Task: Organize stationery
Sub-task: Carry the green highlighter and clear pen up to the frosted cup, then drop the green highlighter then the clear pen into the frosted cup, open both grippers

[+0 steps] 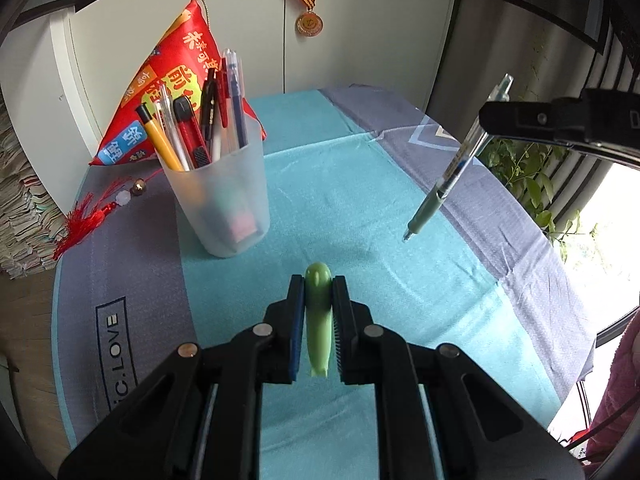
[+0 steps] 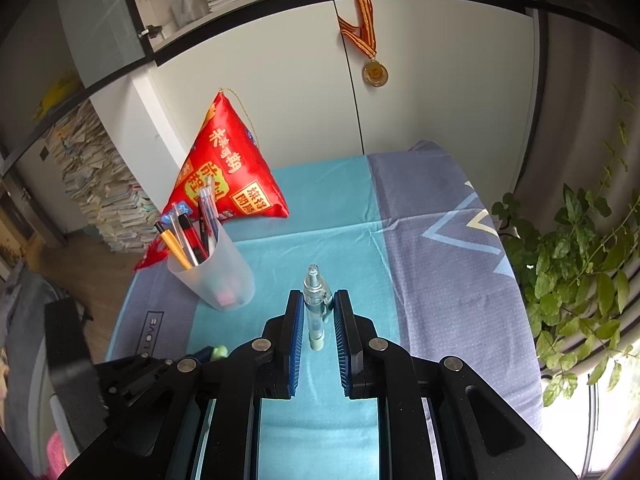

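While the table (image 1: 360, 200) runs wide under its teal & grey cloth, most of the surface is bare: open room to the right of the cup and in front of both grippers. Back edge meets white cabinet doors (image 1: 360, 40); right edge drops off toward a leafy plant (image 2: 572, 280) by the window; left edge falls to wood floor w/ paper stacks beyond.

A red triangular pouch (image 1: 176, 92) sits at the back-left corner, just behind the frosted cup (image 1: 228, 204). The cup stands upright on the teal strip, packed w/ pens, tips leaning left and back.

Left gripper (image 1: 319, 280) is clenched on a pale green eraser-like piece (image 1: 319, 320), which sits lengthwise between the pads, its rounded end poking past the fingertips, above the cloth. Cup is near, up-left of it.

Right gripper (image 2: 319, 294) is clamped on a clear pen (image 2: 316, 304); in the left wrist view the pen hangs tilted, tip down, apart from the cloth, well right of the cup.
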{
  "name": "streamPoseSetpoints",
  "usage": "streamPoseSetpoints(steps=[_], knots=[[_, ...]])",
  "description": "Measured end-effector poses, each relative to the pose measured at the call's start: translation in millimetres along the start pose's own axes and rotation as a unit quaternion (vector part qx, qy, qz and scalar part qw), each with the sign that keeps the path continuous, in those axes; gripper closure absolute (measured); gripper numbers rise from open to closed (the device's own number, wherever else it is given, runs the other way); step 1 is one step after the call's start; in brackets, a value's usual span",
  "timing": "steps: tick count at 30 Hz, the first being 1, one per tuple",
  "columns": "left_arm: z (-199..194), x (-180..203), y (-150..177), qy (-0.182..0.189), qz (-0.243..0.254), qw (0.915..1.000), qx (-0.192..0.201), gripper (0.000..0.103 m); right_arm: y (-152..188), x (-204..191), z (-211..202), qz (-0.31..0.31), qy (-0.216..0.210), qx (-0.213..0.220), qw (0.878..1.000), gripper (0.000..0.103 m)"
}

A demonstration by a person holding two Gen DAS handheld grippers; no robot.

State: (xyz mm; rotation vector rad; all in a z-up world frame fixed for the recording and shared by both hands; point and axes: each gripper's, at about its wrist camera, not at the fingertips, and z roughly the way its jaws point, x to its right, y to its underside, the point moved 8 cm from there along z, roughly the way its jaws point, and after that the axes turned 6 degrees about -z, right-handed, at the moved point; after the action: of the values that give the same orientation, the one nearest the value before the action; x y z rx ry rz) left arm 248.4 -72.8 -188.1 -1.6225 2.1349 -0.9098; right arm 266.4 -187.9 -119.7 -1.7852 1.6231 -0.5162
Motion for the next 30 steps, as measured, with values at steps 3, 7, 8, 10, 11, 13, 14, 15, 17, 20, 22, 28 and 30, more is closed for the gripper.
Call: streamPoseSetpoints(steps=[3,7,8,10,11,13,14,15,17,20,22,28,30], knots=[[-10,-2,-5,0.006,-0.007,0.9999,0.012,0.091,0,0,0,0.000,0.000,0.001,1.000,0.087],[-18,-5,-9,0.001,-0.007,0.9997,0.024,0.091,0,-1,0,0.001,-0.001,0.002,1.000,0.087],[-19,-5,-10,0.001,-0.007,0.9997,0.024,0.091,0,-1,-1,0.001,-0.002,0.002,1.000,0.087],[-21,-5,-11,0.001,-0.006,0.9996,0.028,0.091,0,-1,-1,0.001,-0.002,0.002,1.000,0.087],[-22,-6,-12,0.000,-0.005,0.9996,0.029,0.091,0,-1,-1,0.001,-0.002,0.002,1.000,0.087],[-23,-8,-14,-0.003,-0.006,0.9995,0.031,0.091,0,-1,0,-0.001,-0.002,0.000,1.000,0.087],[-24,-9,-14,-0.003,-0.008,0.9995,0.031,0.091,1,-1,0,0.001,-0.001,-0.001,1.000,0.087],[-25,-11,-14,-0.003,-0.010,0.9995,0.031,0.091,1,-1,1,0.001,-0.001,-0.002,1.000,0.087],[-25,-14,-15,-0.004,-0.016,0.9994,0.031,0.091,2,-1,1,0.003,-0.002,-0.003,1.000,0.087],[-28,-20,-18,-0.008,-0.022,0.9991,0.036,0.091,2,-1,2,0.002,-0.002,-0.005,1.000,0.087],[-32,-23,-23,-0.013,-0.025,0.9987,0.042,0.091,2,-2,2,0.002,-0.003,-0.004,1.000,0.087],[-56,-31,-67,-0.023,-0.019,0.9955,0.090,0.091,2,-5,1,-0.002,-0.005,-0.003,1.000,0.087],[-61,-35,-86,-0.030,-0.020,0.9937,0.106,0.091,2,-5,1,-0.002,-0.005,-0.002,1.000,0.087]])
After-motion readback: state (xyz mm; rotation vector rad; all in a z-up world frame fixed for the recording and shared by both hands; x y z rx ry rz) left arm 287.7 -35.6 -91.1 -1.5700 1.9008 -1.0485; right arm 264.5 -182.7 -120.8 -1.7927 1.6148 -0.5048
